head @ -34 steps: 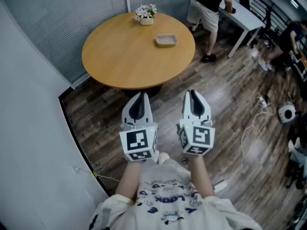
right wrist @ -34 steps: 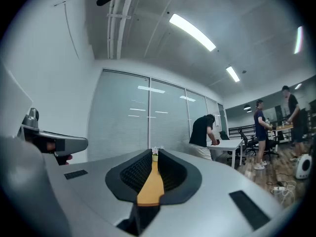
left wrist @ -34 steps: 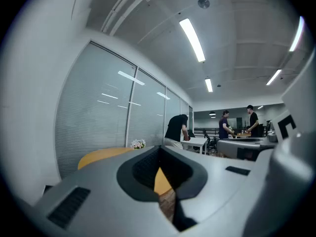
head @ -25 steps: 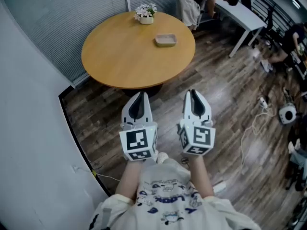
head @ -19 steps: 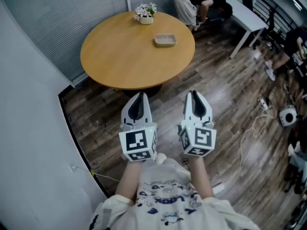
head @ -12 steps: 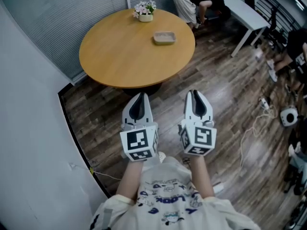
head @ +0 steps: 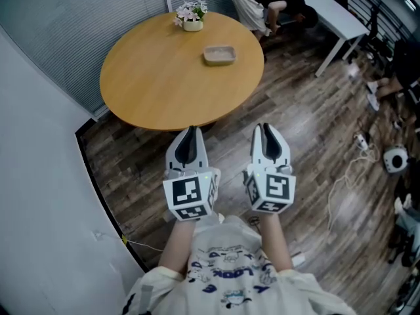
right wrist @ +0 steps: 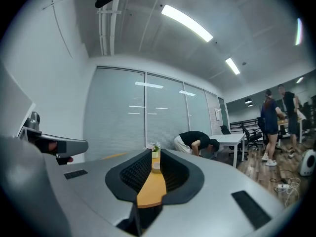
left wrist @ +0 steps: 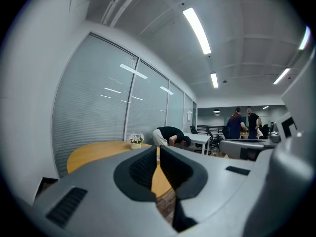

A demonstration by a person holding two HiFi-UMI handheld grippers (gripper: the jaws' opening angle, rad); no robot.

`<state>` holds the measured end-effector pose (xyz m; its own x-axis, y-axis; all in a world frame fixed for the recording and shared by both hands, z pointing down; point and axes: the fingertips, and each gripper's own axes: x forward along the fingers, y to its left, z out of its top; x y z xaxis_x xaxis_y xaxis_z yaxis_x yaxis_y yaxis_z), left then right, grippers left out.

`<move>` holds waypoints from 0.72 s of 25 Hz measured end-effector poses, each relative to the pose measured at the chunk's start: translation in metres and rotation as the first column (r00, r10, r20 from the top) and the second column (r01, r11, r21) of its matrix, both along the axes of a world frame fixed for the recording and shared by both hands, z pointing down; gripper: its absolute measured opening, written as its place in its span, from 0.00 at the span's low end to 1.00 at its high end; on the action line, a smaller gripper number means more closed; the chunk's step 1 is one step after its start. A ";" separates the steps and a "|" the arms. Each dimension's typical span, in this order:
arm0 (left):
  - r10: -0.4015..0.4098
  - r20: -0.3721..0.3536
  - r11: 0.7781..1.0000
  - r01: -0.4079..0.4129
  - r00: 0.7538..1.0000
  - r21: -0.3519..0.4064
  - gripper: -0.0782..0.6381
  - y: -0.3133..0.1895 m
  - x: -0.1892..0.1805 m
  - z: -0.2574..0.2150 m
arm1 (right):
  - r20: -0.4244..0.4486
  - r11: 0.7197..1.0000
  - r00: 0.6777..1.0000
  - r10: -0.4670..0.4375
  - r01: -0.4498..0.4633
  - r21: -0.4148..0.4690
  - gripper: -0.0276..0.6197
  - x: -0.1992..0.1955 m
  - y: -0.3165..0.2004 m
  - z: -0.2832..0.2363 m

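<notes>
I hold both grippers side by side over the wooden floor, just short of a round wooden table [head: 151, 77]. The left gripper [head: 190, 131] and the right gripper [head: 264, 127] each have their jaws together with nothing between them. A small pot of flowers [head: 191, 15] stands at the table's far edge, and a shallow beige dish [head: 219, 55] lies nearer the middle. The left gripper view looks past its jaw tips [left wrist: 158, 149] at the table [left wrist: 94, 152] and flowers [left wrist: 135, 140]. Between the tips of the right gripper [right wrist: 154, 154] show the dish [right wrist: 156, 167] and flowers [right wrist: 154, 148].
A person [head: 262, 2] bends over beside a white desk [head: 335, 12] behind the table. Cables and a round white device [head: 392, 156] lie on the floor at the right. A white wall runs along the left, and blinds [head: 79, 18] close the back.
The table has drifted left and nearer in the head view. The person at the back has bent down by the desk. Both grippers keep the same pose.
</notes>
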<state>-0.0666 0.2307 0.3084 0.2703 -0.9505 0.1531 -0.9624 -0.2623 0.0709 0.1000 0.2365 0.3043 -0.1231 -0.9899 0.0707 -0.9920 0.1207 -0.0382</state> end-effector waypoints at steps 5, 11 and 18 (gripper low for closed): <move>0.016 -0.015 0.999 -0.017 1.000 -0.027 0.12 -0.049 0.011 0.009 | -0.012 1.000 0.999 0.031 -0.031 0.005 0.10 0.015 -0.049 0.001; 0.032 -0.015 0.999 -0.033 0.999 -0.031 0.12 -0.114 0.021 0.010 | -0.001 0.999 0.999 0.038 -0.038 -0.006 0.10 0.021 -0.112 0.004; 0.046 -0.017 0.999 -0.046 0.999 -0.021 0.12 -0.205 0.018 0.002 | 0.007 0.999 0.999 0.046 -0.046 -0.020 0.10 0.018 -0.198 0.000</move>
<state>-0.0483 0.0252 0.3101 0.3162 -0.9336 0.1683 -0.9480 -0.3044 0.0926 0.1181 0.0384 0.3045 -0.0778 -0.9929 0.0898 -0.9962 0.0737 -0.0472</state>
